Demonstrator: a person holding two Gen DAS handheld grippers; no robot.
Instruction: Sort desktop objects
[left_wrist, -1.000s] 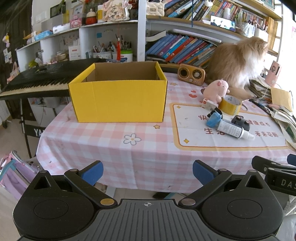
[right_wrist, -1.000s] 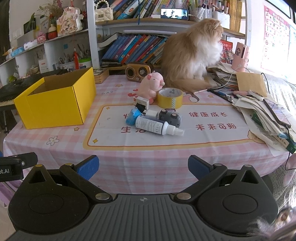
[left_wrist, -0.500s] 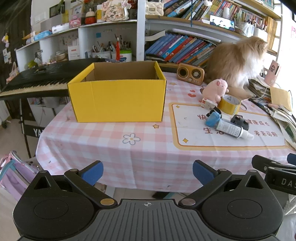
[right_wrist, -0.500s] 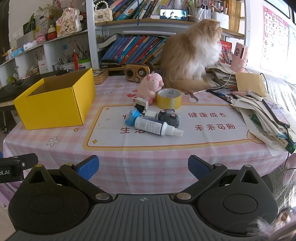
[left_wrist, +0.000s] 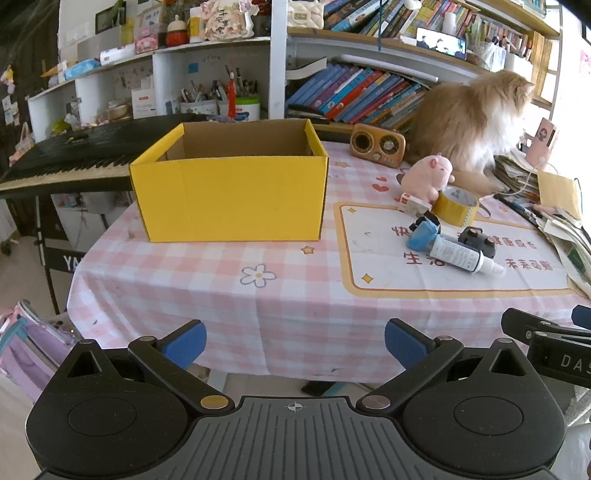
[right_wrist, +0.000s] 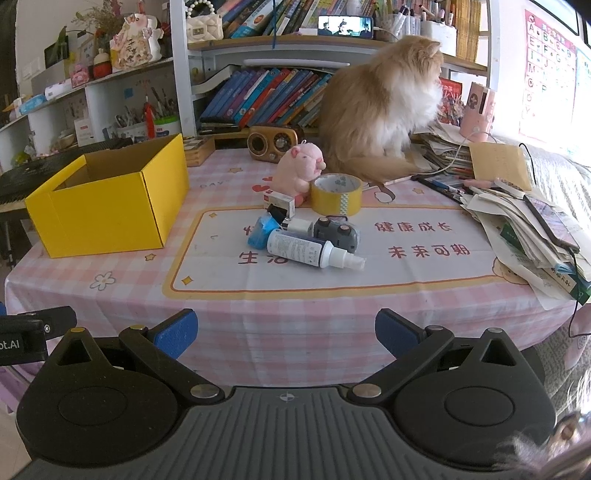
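Right wrist: 1 yellow box (right_wrist: 107, 206), 1 tape roll (right_wrist: 336, 195), 1 spray bottle (right_wrist: 314, 253)

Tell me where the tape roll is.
In the right wrist view the tape roll stands on the table mid-frame, touching the pink pig on its left, with the cat behind it and the spray bottle in front.

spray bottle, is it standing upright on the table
No, the spray bottle lies on its side on the table, its white nozzle pointing right, in front of the tape roll.
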